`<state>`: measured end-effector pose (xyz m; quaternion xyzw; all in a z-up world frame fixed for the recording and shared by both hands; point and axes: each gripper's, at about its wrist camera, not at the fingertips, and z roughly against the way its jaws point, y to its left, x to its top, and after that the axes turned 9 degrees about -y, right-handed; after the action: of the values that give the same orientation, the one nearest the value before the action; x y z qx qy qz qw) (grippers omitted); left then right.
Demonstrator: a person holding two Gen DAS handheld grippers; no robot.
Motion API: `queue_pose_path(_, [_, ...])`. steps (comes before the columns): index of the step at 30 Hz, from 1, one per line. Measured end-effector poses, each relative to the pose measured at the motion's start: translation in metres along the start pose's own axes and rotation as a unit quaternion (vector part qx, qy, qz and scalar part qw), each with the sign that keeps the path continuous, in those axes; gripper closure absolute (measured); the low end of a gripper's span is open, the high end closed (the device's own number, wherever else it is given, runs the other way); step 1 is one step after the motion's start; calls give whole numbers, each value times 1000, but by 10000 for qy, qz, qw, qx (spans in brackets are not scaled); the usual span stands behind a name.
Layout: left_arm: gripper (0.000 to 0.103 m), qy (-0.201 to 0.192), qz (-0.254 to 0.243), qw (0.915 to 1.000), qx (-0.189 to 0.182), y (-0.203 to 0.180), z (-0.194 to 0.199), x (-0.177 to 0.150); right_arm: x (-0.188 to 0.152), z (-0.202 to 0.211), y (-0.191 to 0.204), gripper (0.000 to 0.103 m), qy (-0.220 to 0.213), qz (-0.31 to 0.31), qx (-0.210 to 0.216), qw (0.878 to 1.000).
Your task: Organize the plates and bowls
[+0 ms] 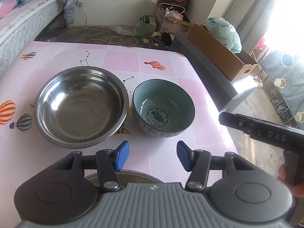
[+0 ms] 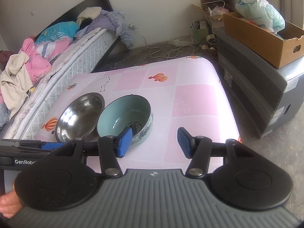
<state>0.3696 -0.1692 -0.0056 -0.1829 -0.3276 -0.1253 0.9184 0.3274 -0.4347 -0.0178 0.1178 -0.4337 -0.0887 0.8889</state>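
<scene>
- Bowls stand side by side on the pink checked desk point(image 1: 152, 60), two in clear view: a steel bowl point(image 1: 80, 106) on the left and a ceramic bowl point(image 1: 163, 108) on the right, rims almost touching.
- A third metal rim point(image 1: 133, 176) peeks out under the left gripper point(image 1: 153, 156); most of it is hidden, so what kind of dish it is cannot be told.
- The steel bowl is wide, shiny and shallow-sided, with dull marks on its inside.
- The ceramic bowl is smaller and deeper, pale teal inside with a dark rim, a round dark blue motif at the bottom and blue patterning outside.
- In the right wrist view, the right gripper point(image 2: 154, 142) has one blue pad point(image 2: 124, 142) covering part of the ceramic bowl's near wall.
- Both grippers' jaws stand wide apart, holding nothing.
- A cardboard box point(image 1: 222, 51) with a plastic bag point(image 1: 224, 32) sits off the desk's right side.
</scene>
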Motion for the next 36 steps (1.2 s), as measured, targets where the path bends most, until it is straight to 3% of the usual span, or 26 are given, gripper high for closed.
queue_pose_path(4, [64, 144, 69, 9998, 70, -4, -16, 3, 7, -21, -1, 53, -32, -4, 12, 10000])
queue_pose_path(6, [66, 238, 150, 9995, 139, -3, -25, 4, 11, -34, 0, 57, -15, -5, -8, 10000])
queue_pose_path(14, [66, 535, 291, 9972, 435, 0, -51, 4, 23, -85, 0, 67, 140, 117, -107, 9998])
queue_pose_path(19, [67, 664, 361, 9962, 434, 1, -62, 7, 23, -111, 2, 72, 347, 133, -95, 9993])
queue_pose_path(27, [67, 684, 294, 9967, 312, -5, -70, 3, 12, -129, 9, 92, 633, 17, 208, 9978])
queue_pose_path(36, [68, 708, 131, 9974, 50, -14, -70, 0, 6, -121, 19, 92, 616, 472, 117, 9969])
